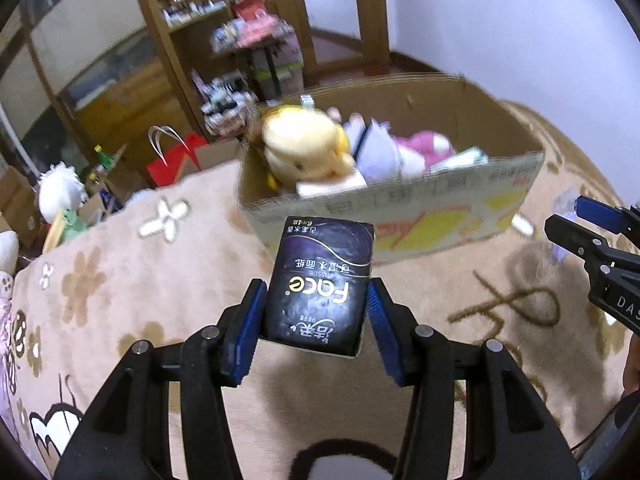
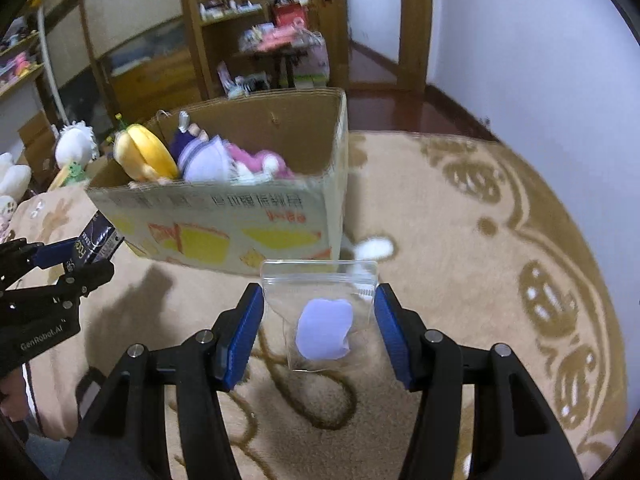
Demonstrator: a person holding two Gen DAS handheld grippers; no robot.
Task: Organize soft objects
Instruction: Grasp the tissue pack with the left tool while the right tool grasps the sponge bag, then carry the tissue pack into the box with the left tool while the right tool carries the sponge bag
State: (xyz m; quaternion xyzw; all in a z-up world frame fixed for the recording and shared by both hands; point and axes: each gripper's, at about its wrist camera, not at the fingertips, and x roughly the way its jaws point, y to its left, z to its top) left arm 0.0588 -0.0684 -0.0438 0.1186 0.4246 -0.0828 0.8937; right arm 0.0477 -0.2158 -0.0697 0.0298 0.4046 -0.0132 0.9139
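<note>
My left gripper is shut on a dark "Face" tissue pack, held above the beige blanket in front of a cardboard box. The box holds a yellow plush, a purple-white plush and a pink plush. My right gripper is shut on a clear zip bag with a lilac piece inside, in front of the box's right corner. In the right wrist view the left gripper with its pack shows at the left.
A beige patterned blanket covers the surface. Wooden shelves with clutter stand behind the box. A red bag and white plush toys lie at the far left. The right gripper shows at the left view's right edge.
</note>
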